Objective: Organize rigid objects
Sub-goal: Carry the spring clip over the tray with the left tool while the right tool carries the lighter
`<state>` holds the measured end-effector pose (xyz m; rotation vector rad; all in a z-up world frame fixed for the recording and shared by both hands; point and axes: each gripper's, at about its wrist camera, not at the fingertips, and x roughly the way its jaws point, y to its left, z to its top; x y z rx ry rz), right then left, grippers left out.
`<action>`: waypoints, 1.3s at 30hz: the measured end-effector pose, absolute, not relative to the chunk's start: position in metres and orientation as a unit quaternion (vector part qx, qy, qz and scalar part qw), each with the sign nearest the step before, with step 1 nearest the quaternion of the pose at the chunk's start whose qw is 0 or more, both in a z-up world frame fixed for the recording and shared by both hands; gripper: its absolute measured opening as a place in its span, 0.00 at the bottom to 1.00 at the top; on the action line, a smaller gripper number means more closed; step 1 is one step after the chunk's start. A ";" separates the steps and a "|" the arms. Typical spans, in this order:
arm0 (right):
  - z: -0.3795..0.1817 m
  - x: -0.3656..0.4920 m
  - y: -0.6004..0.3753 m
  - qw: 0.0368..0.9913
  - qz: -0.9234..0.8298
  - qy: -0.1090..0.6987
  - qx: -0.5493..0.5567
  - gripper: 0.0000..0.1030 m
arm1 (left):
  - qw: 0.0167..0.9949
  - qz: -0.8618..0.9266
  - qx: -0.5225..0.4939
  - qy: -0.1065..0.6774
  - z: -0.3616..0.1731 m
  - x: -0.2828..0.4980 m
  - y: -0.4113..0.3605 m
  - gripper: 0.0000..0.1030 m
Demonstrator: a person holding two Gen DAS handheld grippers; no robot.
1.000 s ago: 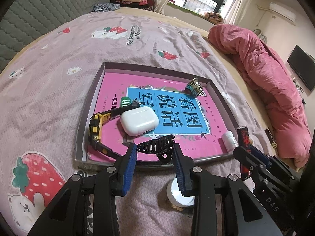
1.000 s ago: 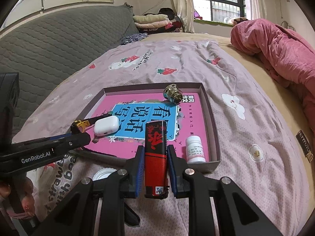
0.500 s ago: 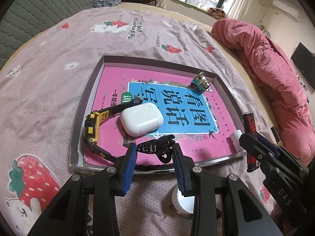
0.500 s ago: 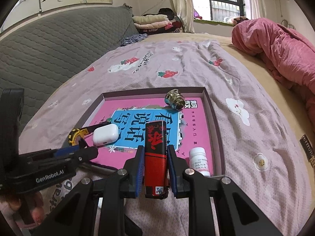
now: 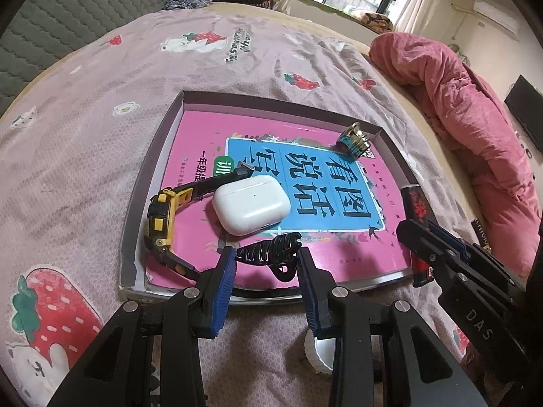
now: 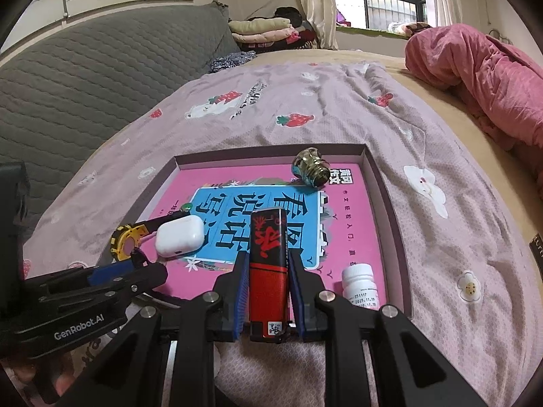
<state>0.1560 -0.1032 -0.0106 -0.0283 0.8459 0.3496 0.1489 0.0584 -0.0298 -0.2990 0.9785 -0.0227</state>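
A shallow grey tray (image 5: 153,169) (image 6: 383,183) lined with a pink book lies on the bed. In it are a yellow-black watch (image 5: 159,224) (image 6: 127,239), a white earbud case (image 5: 251,208) (image 6: 180,239), a metal bulb base (image 5: 354,140) (image 6: 310,166) and a white pill bottle (image 6: 359,283). My left gripper (image 5: 266,259) is shut on a black hair claw clip (image 5: 271,251) above the tray's near edge. My right gripper (image 6: 266,271) is shut on a red-black lighter (image 6: 268,271) (image 5: 419,217), held over the tray's near right part.
A white round lid (image 5: 317,352) lies on the sheet below my left gripper. A pink quilt (image 5: 458,101) (image 6: 482,68) is heaped at the right. Folded clothes (image 6: 268,34) sit at the far end by a grey padded headboard (image 6: 85,81).
Both grippers have moved forward over the tray's near edge, keeping hold of the clip and the lighter. The lighter now hides the pill bottle in the left wrist view.
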 end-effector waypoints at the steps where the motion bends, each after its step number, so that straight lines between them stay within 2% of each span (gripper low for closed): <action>1: -0.012 0.157 -0.104 0.895 0.169 0.412 -0.011 0.22 | 0.872 -0.011 -0.143 0.468 -0.030 0.149 0.058 0.36; 8: -0.024 0.164 -0.107 0.889 0.160 0.429 -0.013 0.22 | 0.870 -0.014 -0.142 0.471 -0.032 0.151 0.056 0.36; 12: -0.031 0.166 -0.107 0.886 0.153 0.436 -0.022 0.18 | 0.870 -0.015 -0.143 0.471 -0.033 0.150 0.055 0.36; 39: -0.035 0.168 -0.123 0.894 0.104 0.435 -0.032 0.18 | 0.870 -0.012 -0.122 0.478 -0.040 0.159 0.048 0.36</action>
